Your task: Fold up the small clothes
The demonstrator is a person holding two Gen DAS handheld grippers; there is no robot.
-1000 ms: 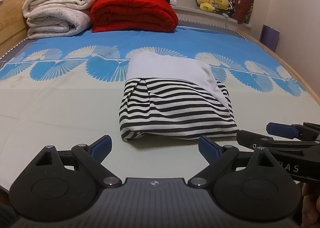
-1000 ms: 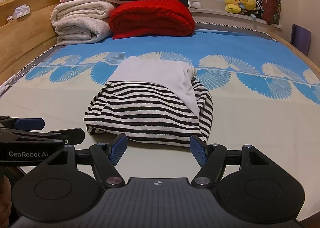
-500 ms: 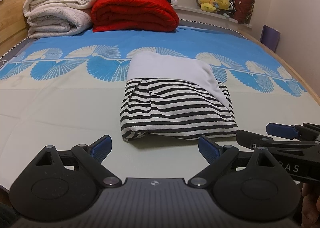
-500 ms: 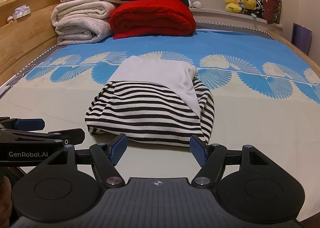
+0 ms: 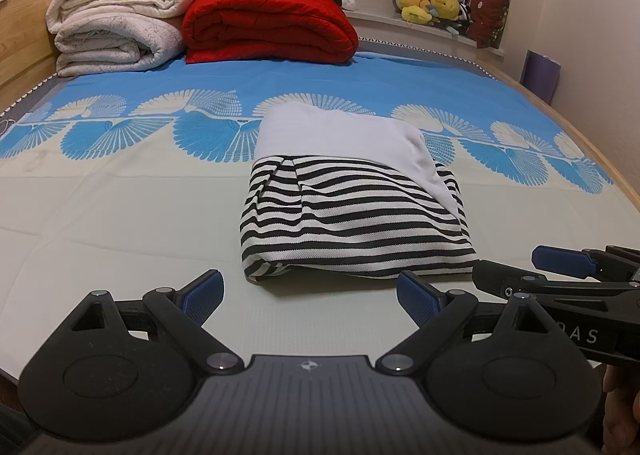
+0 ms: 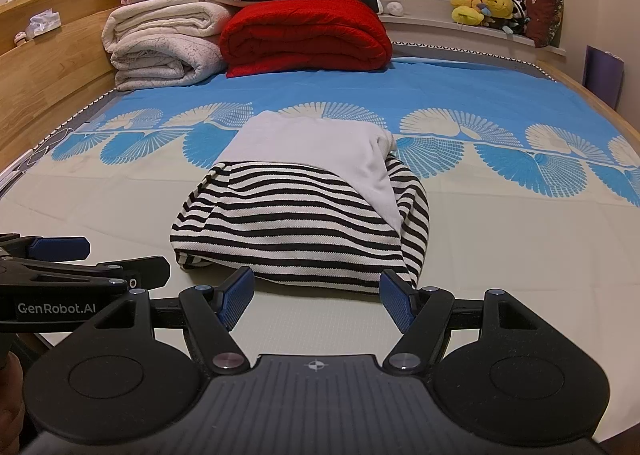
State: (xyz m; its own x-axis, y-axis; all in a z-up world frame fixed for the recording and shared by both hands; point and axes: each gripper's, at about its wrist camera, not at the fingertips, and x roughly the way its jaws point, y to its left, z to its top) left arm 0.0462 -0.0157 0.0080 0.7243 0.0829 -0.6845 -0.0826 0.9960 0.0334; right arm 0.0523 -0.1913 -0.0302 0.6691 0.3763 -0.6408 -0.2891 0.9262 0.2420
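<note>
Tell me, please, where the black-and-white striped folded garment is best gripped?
Probably grip the black-and-white striped folded garment at its near corners, coming in low from the near side: that rounded, layered edge faces both open claws, the left claw and right claw.

Black hand-held gripper [image 5: 310, 297], blue pads [image 5: 200, 293]

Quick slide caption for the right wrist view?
Right gripper, jaws open, before the folded striped garment on the bed.
</note>
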